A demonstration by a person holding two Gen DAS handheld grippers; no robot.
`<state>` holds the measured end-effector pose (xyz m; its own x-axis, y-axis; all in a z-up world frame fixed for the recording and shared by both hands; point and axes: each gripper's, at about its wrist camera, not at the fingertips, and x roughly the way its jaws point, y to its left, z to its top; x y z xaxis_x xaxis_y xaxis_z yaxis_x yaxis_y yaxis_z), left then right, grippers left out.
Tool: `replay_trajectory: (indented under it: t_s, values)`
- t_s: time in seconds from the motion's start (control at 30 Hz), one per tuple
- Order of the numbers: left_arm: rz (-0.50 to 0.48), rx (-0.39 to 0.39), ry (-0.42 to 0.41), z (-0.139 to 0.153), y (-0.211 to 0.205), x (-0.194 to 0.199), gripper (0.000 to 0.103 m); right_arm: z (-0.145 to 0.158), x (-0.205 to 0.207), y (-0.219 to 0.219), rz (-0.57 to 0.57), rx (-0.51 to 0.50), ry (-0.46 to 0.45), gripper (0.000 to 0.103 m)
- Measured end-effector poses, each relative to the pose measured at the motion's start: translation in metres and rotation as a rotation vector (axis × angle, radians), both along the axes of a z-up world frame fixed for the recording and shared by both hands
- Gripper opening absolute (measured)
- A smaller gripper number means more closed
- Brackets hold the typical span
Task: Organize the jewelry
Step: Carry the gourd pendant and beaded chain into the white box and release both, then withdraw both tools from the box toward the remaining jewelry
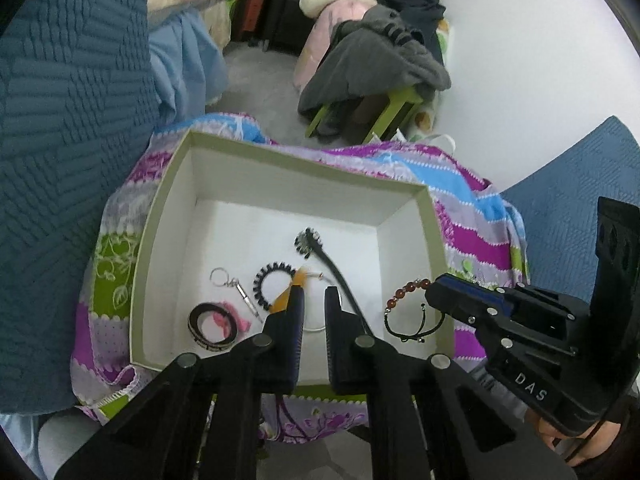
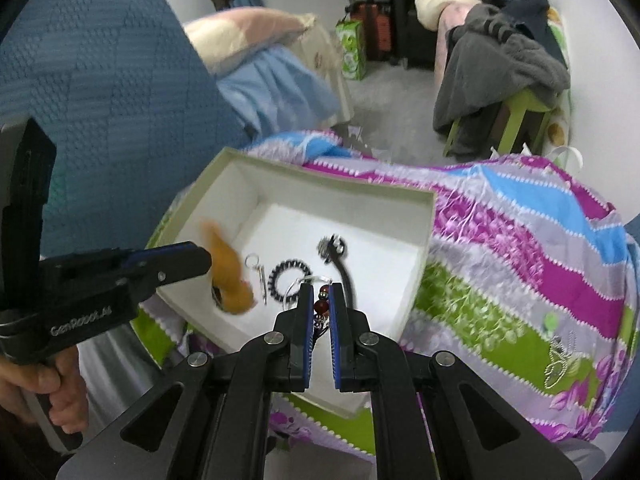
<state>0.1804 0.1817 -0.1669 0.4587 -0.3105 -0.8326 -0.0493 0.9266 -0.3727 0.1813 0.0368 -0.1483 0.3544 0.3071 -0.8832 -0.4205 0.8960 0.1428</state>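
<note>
A white box with a pale green rim [image 1: 288, 160] [image 2: 328, 184] sits on a flowered cloth. My left gripper [image 1: 315, 294] [image 2: 206, 258] hangs over the box's near side, shut, with an orange feather ornament [image 1: 285, 298] [image 2: 228, 276] pinched at its tip and blurred in the right wrist view. My right gripper [image 2: 321, 292] [image 1: 432, 290] is shut on a red-brown bead bracelet [image 1: 408, 286] [image 2: 321, 306], whose black cord [image 1: 412, 330] dangles above the box's right side. On the box floor lie a black bead bracelet [image 1: 274, 280], a keyring [image 1: 224, 278], a dark band [image 1: 214, 326], a thin silver bangle [image 1: 316, 330] and a black cord with a round pendant [image 1: 308, 240].
The striped purple, green and blue cloth [image 2: 520, 264] covers the support under the box. A blue quilted cover [image 1: 72, 120] rises at the left. A green stool with grey clothes [image 1: 376, 68] and suitcases [image 1: 256, 12] stand behind on the floor. A person's hand [image 2: 60, 392] grips the left handle.
</note>
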Motion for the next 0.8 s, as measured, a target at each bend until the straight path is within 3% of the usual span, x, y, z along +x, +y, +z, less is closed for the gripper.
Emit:
replay_trajectory:
  t_s: [0.2, 0.33, 0.37, 0.43, 0.53, 0.8]
  values:
    - [-0.015, 0.003, 0.032, -0.014, -0.002, -0.002, 0.007, -0.018, -0.001, 0.005, 0.002, -0.018, 0.043, 0.005]
    - [-0.007, -0.007, 0.019, -0.006, -0.001, -0.003, 0.008, -0.018, 0.001, 0.001, -0.014, -0.010, 0.053, 0.006]
    - [0.000, -0.009, 0.009, -0.002, 0.000, -0.004, 0.013, -0.016, 0.002, 0.000, -0.015, -0.005, 0.052, 0.006]
    - [0.011, -0.017, -0.008, 0.007, 0.002, -0.005, 0.012, -0.007, 0.003, -0.002, -0.014, 0.009, 0.042, 0.009]
    - [0.005, -0.001, -0.050, 0.028, -0.003, -0.007, 0.012, 0.014, 0.002, -0.006, 0.001, 0.038, -0.008, 0.024]
    - [0.047, 0.023, -0.181, 0.091, -0.017, -0.023, 0.016, 0.083, -0.015, -0.021, 0.033, 0.096, -0.164, 0.024]
